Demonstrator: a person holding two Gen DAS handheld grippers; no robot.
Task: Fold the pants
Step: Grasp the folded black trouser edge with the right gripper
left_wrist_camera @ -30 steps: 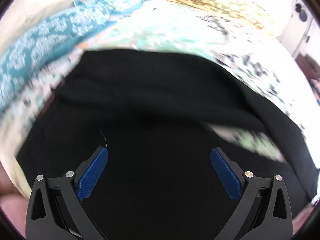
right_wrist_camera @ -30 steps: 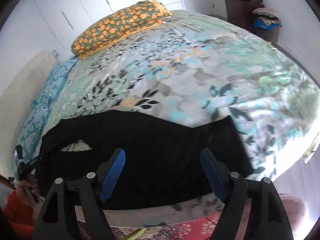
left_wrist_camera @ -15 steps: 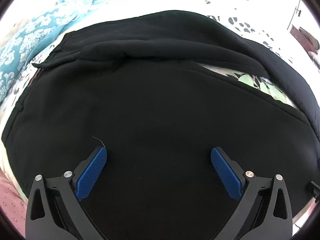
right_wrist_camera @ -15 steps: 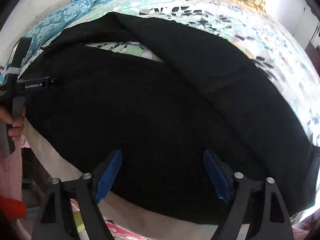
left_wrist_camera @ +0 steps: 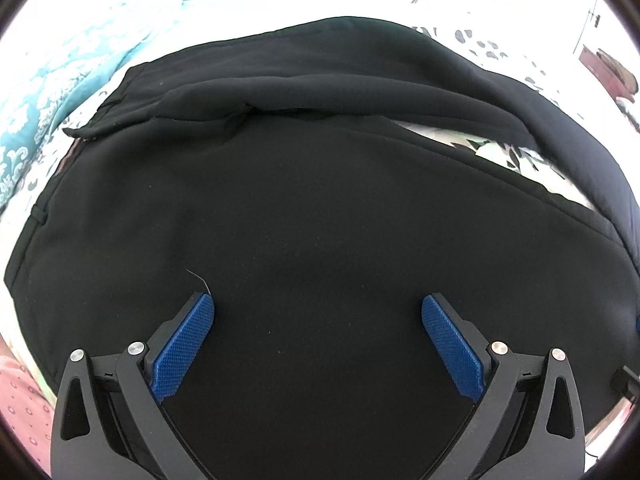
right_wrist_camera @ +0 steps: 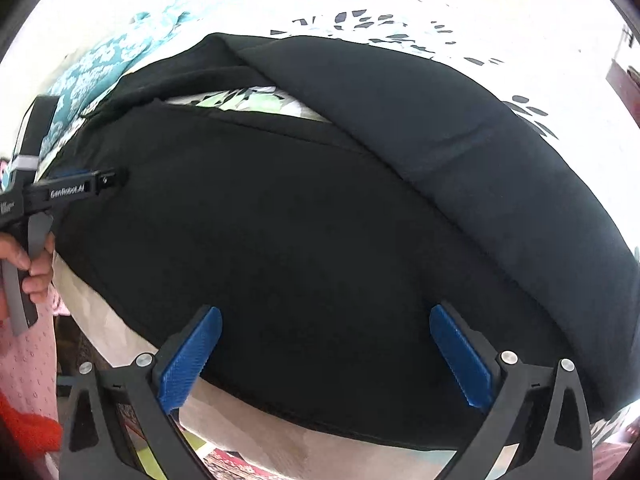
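One pair of black pants (left_wrist_camera: 320,208) lies on one bed with a floral bedspread (right_wrist_camera: 400,20). One teal patterned pillow (left_wrist_camera: 48,92) sits far left. Two grippers: the left gripper (left_wrist_camera: 318,320) and the right gripper (right_wrist_camera: 326,332), each with two blue pads. One hand (right_wrist_camera: 34,264) shows.

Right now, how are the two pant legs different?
The near leg lies flat along the bed's edge, right under both grippers; the far leg lies behind it, further onto the bed. The near leg looks smooth; the far leg shows a crease across it. A strip of flowery bedding shows between them. Both are black and join at the waist.
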